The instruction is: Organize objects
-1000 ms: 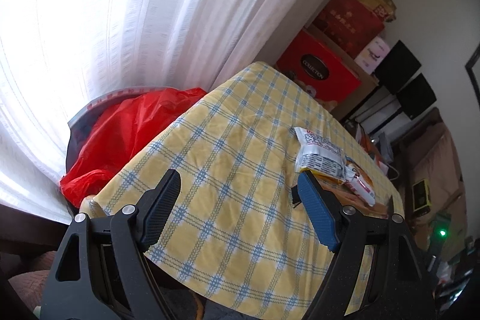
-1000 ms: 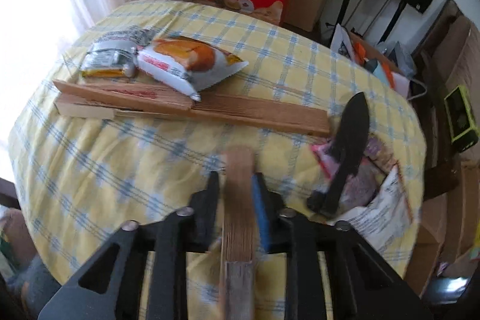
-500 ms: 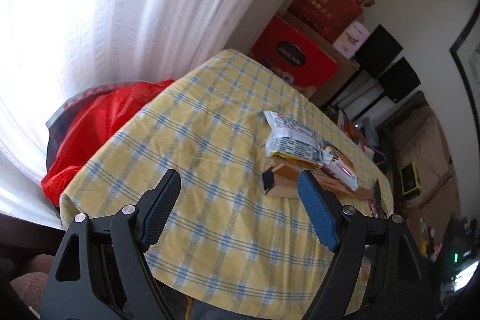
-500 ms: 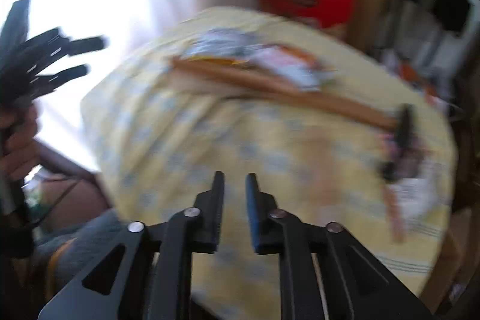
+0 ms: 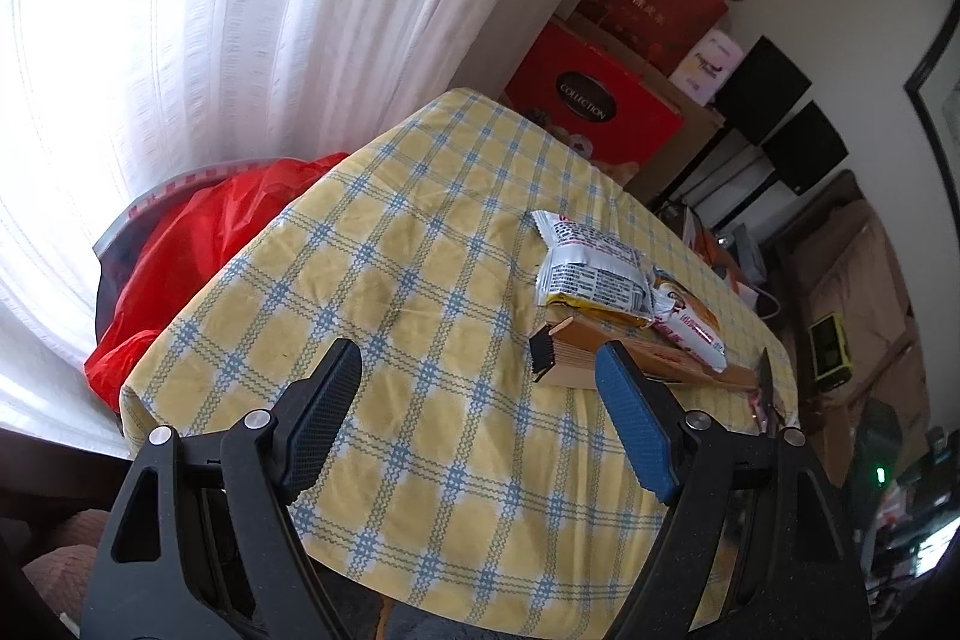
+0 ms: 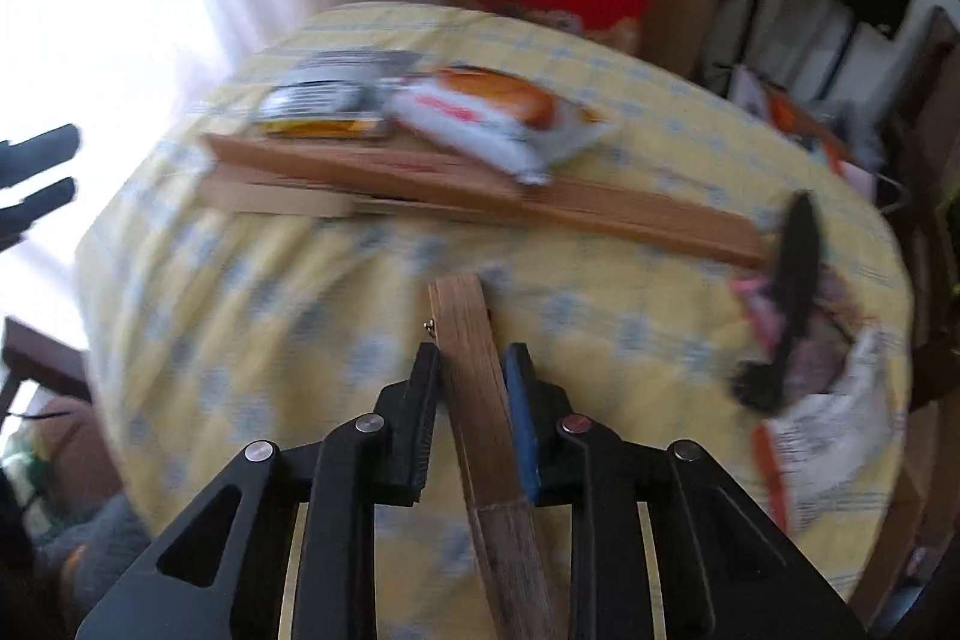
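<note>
The wooden stick (image 6: 474,382) is being swung back over the table (image 6: 252,292) — clamped by the right gripper (image 6: 474,388) fingers; stiff, light, best held mid-length — left gripper (image 5: 480,418) fingers gaping, empty

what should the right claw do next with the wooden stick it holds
Probably carry the wooden stick forward and lay it beside the long wooden slats under the snack packets: the right claw grips it, and similar pieces lie there.
</note>
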Demonstrator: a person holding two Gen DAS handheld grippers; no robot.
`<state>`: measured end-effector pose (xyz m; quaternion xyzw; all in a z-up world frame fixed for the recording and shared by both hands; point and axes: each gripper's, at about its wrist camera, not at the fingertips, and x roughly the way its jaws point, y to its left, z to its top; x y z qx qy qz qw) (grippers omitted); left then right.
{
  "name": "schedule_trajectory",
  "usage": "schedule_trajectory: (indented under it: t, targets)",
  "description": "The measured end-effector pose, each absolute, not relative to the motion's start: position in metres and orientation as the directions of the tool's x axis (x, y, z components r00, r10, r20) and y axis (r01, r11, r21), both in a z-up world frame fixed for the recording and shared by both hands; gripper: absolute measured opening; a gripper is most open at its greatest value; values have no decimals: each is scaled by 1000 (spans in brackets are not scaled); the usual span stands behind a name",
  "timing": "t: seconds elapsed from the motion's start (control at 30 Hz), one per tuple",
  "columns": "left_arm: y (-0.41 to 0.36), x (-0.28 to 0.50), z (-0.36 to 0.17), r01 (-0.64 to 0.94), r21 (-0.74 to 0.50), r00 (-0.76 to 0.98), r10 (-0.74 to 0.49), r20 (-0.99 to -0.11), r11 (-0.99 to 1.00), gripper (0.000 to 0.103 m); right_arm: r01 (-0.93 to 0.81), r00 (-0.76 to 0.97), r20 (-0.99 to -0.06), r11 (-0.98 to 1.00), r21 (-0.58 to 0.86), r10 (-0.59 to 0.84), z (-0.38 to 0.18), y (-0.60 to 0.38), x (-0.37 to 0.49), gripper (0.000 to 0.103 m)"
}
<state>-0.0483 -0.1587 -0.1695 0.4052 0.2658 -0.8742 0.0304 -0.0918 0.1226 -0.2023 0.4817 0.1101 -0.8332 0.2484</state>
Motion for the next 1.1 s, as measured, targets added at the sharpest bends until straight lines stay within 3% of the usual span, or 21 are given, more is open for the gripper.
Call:
schedule_trajectory:
  t: [0.17, 0.37, 0.47, 0.57, 0.7, 0.83, 0.93, 1.1]
  targets:
    - [-150, -51, -172, 251, -434, -654, 180, -735, -865, 78, 684, -387, -860, -729, -26, -332, -205, 77, -55, 21]
    - [-130, -53, -169, 159, -426, -616, 248, -748, -891, 78, 657, -411, -836, -754, 5, -364, -192, 91, -40, 27]
    - [-112, -57, -173, 20, -499, -553, 406, -727, -866, 78, 608, -456, -806, -793, 27, -377, -173, 117, -21, 33]
    - [-78, -60, -187, -154, -625, -372, 631, -680, -765, 78, 549, -499, -805, -836, -8, -320, -166, 143, 0, 41]
    - [-41, -59, -187, -175, -526, -361, 551, -752, -832, 78, 486, -499, -833, -873, -41, -238, -180, 169, 16, 42]
    - [-23, -59, -194, -151, -483, -345, 503, -792, -863, 78, 444, -479, -828, -894, 56, -290, -194, 188, 30, 42]
    - [-18, -60, -198, -127, -385, -371, 404, -836, -914, 77, 460, -472, -836, -887, 37, -280, -197, 184, 37, 42]
    - [-10, -59, -208, -101, -378, -374, 387, -843, -920, 69, 464, -478, -831, -885, 35, -283, -194, 180, 42, 38]
